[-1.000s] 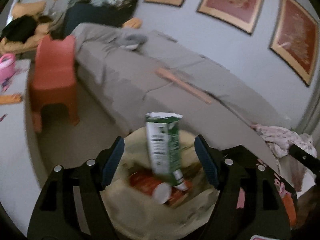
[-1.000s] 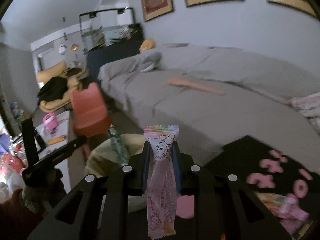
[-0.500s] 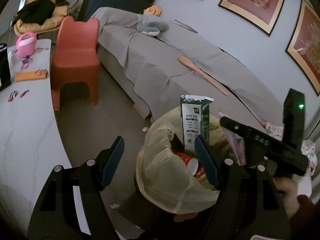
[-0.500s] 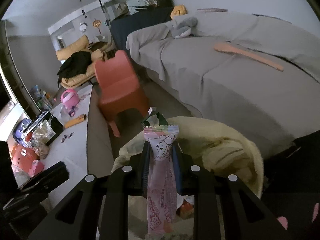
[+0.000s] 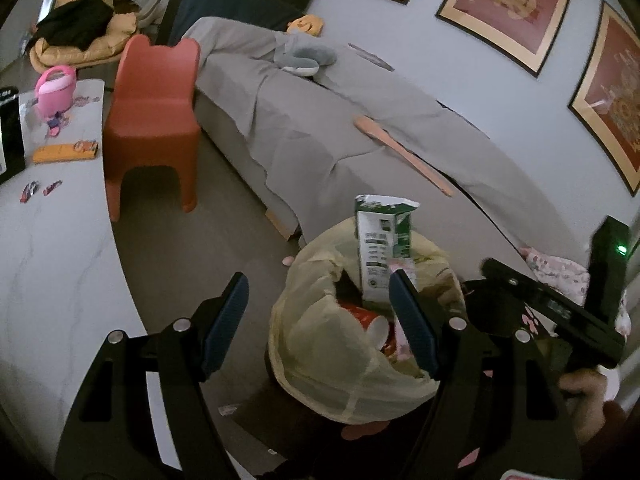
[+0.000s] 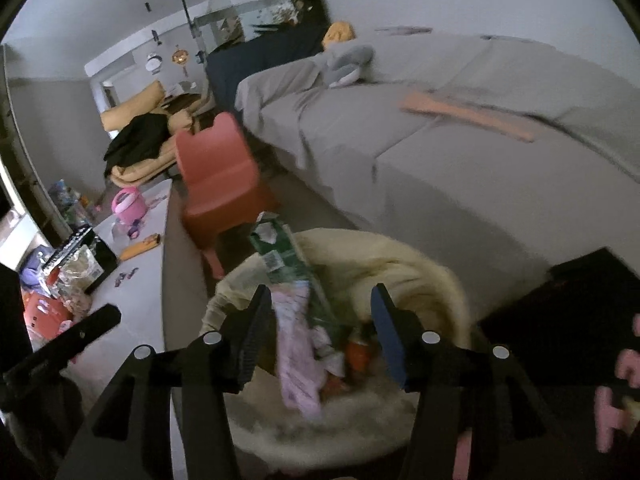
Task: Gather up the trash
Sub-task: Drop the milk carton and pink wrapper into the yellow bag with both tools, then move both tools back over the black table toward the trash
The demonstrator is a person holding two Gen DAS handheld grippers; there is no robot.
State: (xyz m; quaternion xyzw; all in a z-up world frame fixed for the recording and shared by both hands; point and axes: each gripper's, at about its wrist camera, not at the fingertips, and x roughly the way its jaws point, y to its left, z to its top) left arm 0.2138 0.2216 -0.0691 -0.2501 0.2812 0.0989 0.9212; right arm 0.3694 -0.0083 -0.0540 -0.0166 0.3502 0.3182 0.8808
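A bin lined with a yellow bag (image 5: 332,344) stands on the floor beside the grey sofa; it shows in the right wrist view too (image 6: 420,276). A green and white carton (image 5: 382,252) stands upright in it, over a red cup (image 5: 362,322). My left gripper (image 5: 318,320) is open and empty, above the bin's left side. My right gripper (image 6: 320,330) is open right over the bin. The pink wrapper (image 6: 298,354) is loose between its fingers, blurred, over the trash and next to the carton (image 6: 288,260).
A white marble table (image 5: 48,280) at left holds a pink toy (image 5: 56,88), an orange packet (image 5: 64,152) and small wrappers (image 5: 40,190). A red child's chair (image 5: 154,120) stands by the sofa (image 5: 360,136). A black rug with pink prints (image 6: 580,320) lies at right.
My right gripper has opened and let go of the pink wrapper, which drops into the bin. My left gripper has drawn back from the bin, still open.
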